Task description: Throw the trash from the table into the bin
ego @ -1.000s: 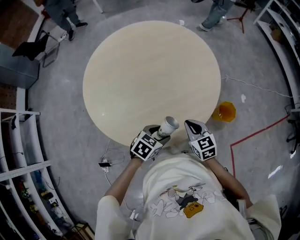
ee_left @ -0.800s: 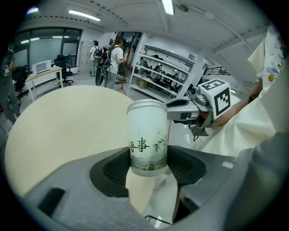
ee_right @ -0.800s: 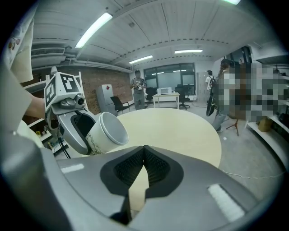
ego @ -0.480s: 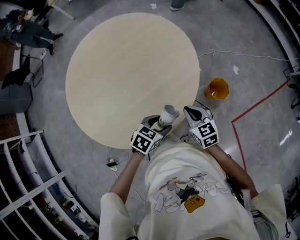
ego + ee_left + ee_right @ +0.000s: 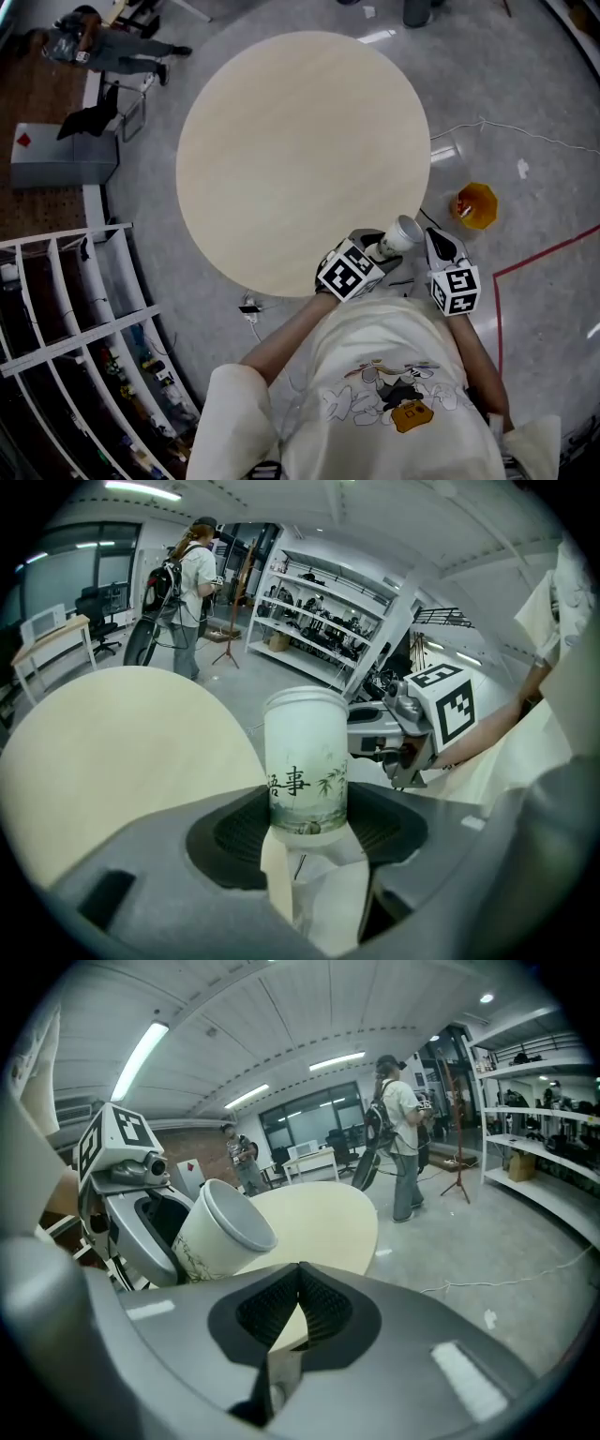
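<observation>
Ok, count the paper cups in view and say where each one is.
1. The paper cup is clamped between the jaws of the left gripper, at the near edge of the table. No other cup shows, and nothing looks hidden.

The person is wearing a cream, short-sleeved T-shirt [image 5: 375, 347] that is showing a cartoon print [image 5: 384, 403] with an orange patch. The left gripper [image 5: 380, 246] and right gripper [image 5: 437, 242] are showing smooth grey shells, with black ribbed pads [image 5: 328, 1312] lining the jaws. Each is carrying a cube [image 5: 345, 272] of black-and-white square markers.
</observation>
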